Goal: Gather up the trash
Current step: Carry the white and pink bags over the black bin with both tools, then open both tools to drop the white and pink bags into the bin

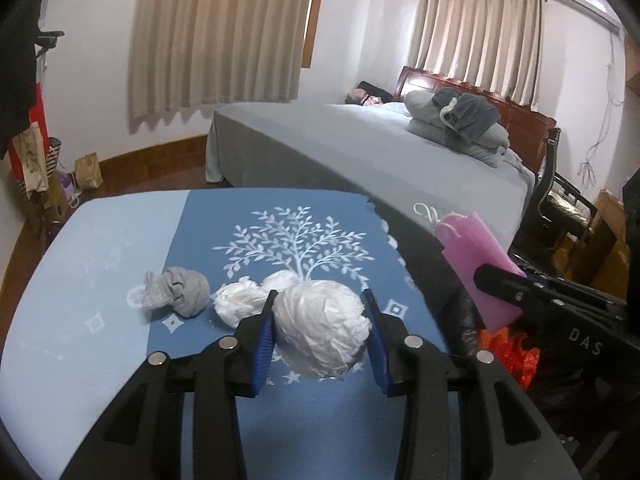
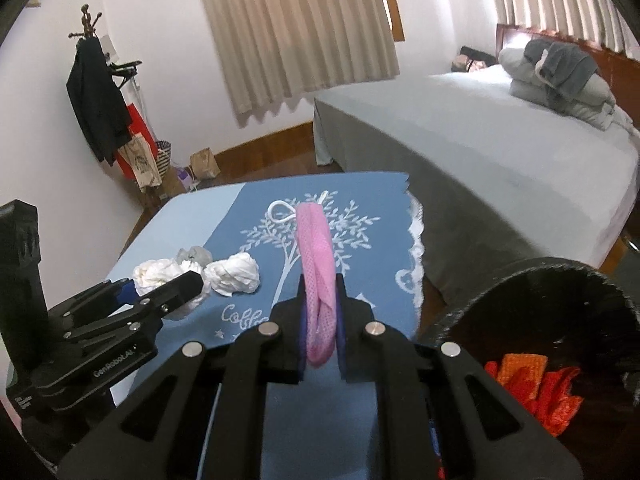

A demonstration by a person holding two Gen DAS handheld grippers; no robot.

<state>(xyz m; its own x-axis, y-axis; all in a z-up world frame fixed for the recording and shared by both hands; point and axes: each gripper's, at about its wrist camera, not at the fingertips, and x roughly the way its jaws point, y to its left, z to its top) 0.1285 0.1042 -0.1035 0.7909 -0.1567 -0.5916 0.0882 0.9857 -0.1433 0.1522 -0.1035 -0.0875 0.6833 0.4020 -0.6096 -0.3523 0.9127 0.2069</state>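
Blue cloth with a white tree print covers the bench [image 1: 120,248]. Left hand-held gripper [image 1: 322,320] at lower centre of its view, blue pads clamped on a white paper ball [image 1: 320,328], which looks lifted clear of the cloth, though the fisheye makes that hard to confirm. Lying on the cloth left of it: a grey wad [image 1: 180,294] and a white wad [image 1: 240,304], with another white wad [image 1: 280,280] just behind, partly hidden.

Right hand-held gripper [image 2: 322,320] at lower centre of its view, jaws squeezed nearly together on a pink mesh bag [image 2: 316,264] with a white cord loop [image 2: 282,212] at its far end. Same bag shows at mid right of the left view.

Black bin [image 2: 520,280] at lower right of the right view, just off the bench edge, mouth facing the camera, orange-red trash [image 2: 532,388] inside.

Bed [image 2: 480,152] behind, upper right.
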